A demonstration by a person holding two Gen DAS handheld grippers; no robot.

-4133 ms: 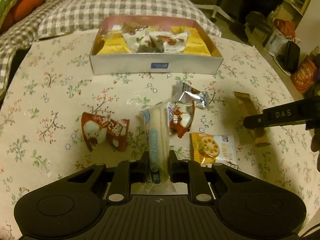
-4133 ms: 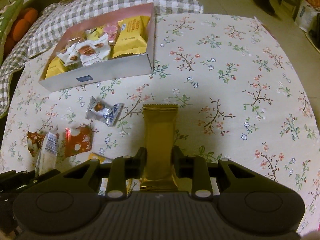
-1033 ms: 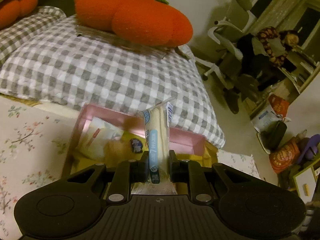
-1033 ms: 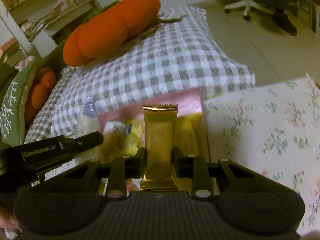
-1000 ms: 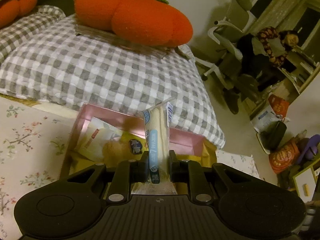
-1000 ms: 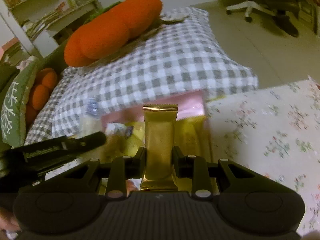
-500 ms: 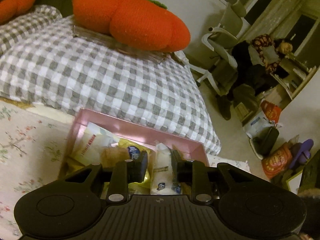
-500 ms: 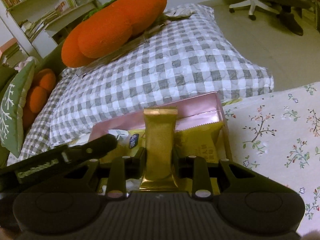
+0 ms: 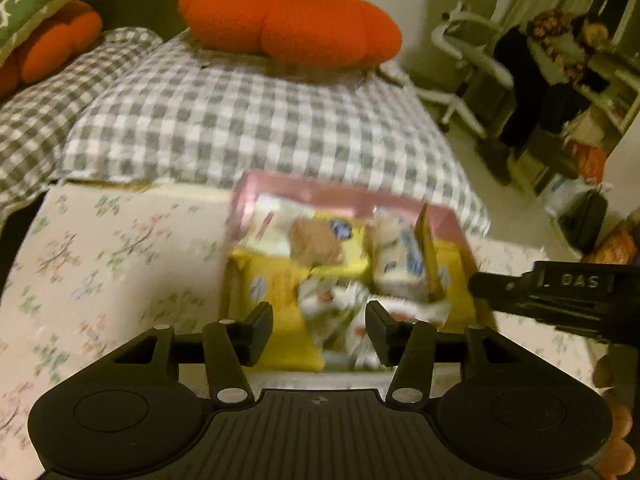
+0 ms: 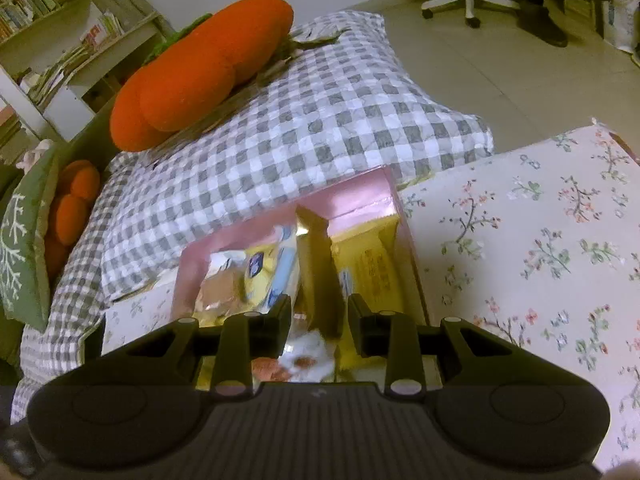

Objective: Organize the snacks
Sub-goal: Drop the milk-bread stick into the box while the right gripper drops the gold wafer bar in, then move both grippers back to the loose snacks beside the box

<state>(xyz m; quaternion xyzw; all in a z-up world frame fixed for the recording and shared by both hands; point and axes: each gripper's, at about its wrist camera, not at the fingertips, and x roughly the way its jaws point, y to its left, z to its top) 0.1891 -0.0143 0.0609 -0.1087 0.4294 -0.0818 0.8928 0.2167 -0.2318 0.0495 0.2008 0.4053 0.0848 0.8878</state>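
Note:
A pink-walled snack box (image 9: 320, 190) (image 10: 352, 194) stands on the floral table, full of yellow and white packets. My left gripper (image 9: 319, 330) is open and empty, just in front of the box. The white and blue snack stick (image 9: 400, 258) lies inside the box among the packets. My right gripper (image 10: 319, 322) is open over the box. The gold snack bar (image 10: 318, 272) lies loose in the box between its jaws, next to a yellow packet (image 10: 370, 264). The right gripper also shows at the right of the left wrist view (image 9: 560, 300).
A grey checked cushion (image 9: 240, 112) with an orange plush pumpkin (image 9: 288, 20) lies right behind the box. The floral tablecloth (image 10: 540, 256) spreads to both sides. Office chairs and bags stand on the floor at the far right.
Both grippers have opened. The white and blue stick and the gold bar have dropped into the box. The left gripper has pulled back a little.

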